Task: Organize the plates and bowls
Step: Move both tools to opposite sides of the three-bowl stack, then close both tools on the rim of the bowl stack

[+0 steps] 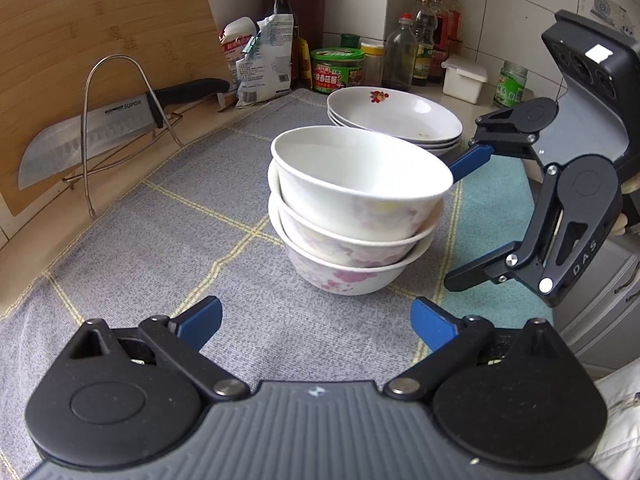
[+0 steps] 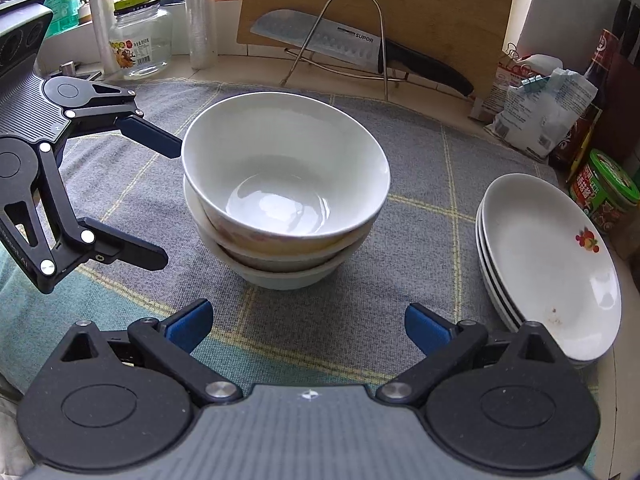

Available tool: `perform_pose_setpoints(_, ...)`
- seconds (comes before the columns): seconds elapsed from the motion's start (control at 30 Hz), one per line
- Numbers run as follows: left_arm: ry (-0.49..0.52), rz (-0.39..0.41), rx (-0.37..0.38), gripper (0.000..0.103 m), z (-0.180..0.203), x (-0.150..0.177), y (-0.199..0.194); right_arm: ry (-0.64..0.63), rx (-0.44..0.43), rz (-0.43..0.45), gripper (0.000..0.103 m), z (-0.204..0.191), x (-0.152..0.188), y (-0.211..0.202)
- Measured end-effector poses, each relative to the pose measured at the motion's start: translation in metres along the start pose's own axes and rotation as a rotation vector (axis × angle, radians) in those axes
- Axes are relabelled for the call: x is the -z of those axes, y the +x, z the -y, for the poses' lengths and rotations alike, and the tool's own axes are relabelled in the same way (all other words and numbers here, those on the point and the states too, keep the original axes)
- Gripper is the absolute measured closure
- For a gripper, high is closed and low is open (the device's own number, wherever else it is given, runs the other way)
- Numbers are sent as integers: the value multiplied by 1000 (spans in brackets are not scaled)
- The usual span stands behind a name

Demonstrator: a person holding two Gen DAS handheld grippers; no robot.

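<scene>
Three bowls [image 1: 352, 208] are stacked on a grey checked cloth [image 1: 160, 240] spread over the tabletop. The stack is located directly ahead of the left tool [image 1: 316, 326], beyond its fingertips and apart from them. The left tool is released: its blue-padded fingers [image 1: 202, 322] stand wide apart with only cloth between them.

In the right wrist view, the same stack is located ahead of the right tool [image 2: 308, 326], again clear of the fingertips. The right tool is likewise released, with nothing between its fingers. The top bowl [image 2: 286, 172] is seated tilted in the one below.

A stack of plates [image 2: 548, 268] is positioned to the right of the right tool, near its right finger, and behind the bowls as seen from the left tool. One finger of each tool is seen close to the top bowl's rim in the opposite view; contact cannot be told.

Beyond the bowls, a knife [image 2: 344, 46] is held in a wire rack [image 2: 360, 12] against a cutting board [image 2: 420, 0].
</scene>
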State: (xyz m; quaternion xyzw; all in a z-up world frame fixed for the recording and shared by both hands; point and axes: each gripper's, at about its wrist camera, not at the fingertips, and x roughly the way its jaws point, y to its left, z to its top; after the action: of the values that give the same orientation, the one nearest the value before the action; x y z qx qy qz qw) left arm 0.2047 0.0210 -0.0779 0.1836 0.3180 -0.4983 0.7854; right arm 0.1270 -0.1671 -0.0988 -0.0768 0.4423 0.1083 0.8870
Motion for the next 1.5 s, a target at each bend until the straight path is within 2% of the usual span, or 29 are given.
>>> perform_pose_setpoints(0.13, -1, -40, -33, 3, 7, 2, 14, -44, -47, -8, 0, 12, 2, 18)
perform_pose_setpoints(0.43, -69, -101, -192, 3, 35, -8, 43, -219, -221, 28, 0, 48, 8, 37)
perform_pose_setpoints(0.57, -117, -113, -198, 3, 38, -9, 45, -300, -270, 28, 0, 46, 8, 36)
perform_pose_setpoints(0.7, -159, -107, -176, 1, 34, -5, 45, -295, -268, 36, 0, 45, 8, 36)
perform_pose_setpoints(0.9, -104, -50, -139, 0, 32, 0, 44, -271, -250, 45, 0, 44, 12, 33)
perform_pose_setpoints(1.27, 68, -153, -9, 1, 21, -18, 51, -274, -243, 5, 0, 40, 0, 39)
perform_pose_setpoints(1.5, 125, -161, 21, 1, 17, -24, 56, -307, -255, -13, 0, 36, -12, 46)
